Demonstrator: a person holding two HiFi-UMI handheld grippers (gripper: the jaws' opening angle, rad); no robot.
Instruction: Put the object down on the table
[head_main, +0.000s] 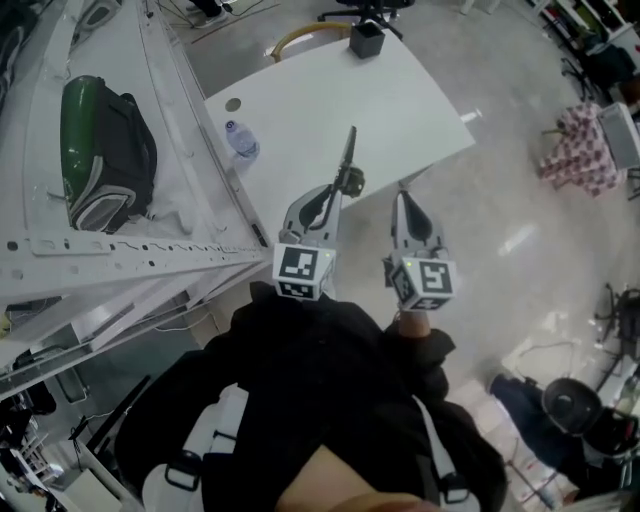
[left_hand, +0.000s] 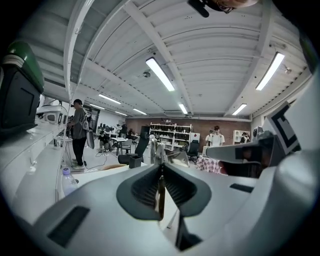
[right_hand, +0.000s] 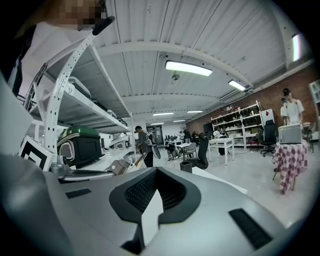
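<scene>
My left gripper (head_main: 336, 190) is shut on a slim metal tool (head_main: 349, 152), which sticks out forward over the near edge of the white table (head_main: 340, 95). In the left gripper view the tool's thin shank (left_hand: 161, 192) is pinched between the pads, and its metal head (left_hand: 161, 152) shows beyond the tips. My right gripper (head_main: 402, 197) hangs just right of it, off the table's near edge. Its jaws meet at the tips (right_hand: 157, 174) with nothing between them. Both grippers are held in the air, well above the tabletop.
A black cup (head_main: 366, 38) stands at the table's far edge and a water bottle (head_main: 241, 140) at its left edge. White shelving (head_main: 150, 250) with a green and black bag (head_main: 105, 150) runs along the left. A checkered-cloth stand (head_main: 580, 150) is far right.
</scene>
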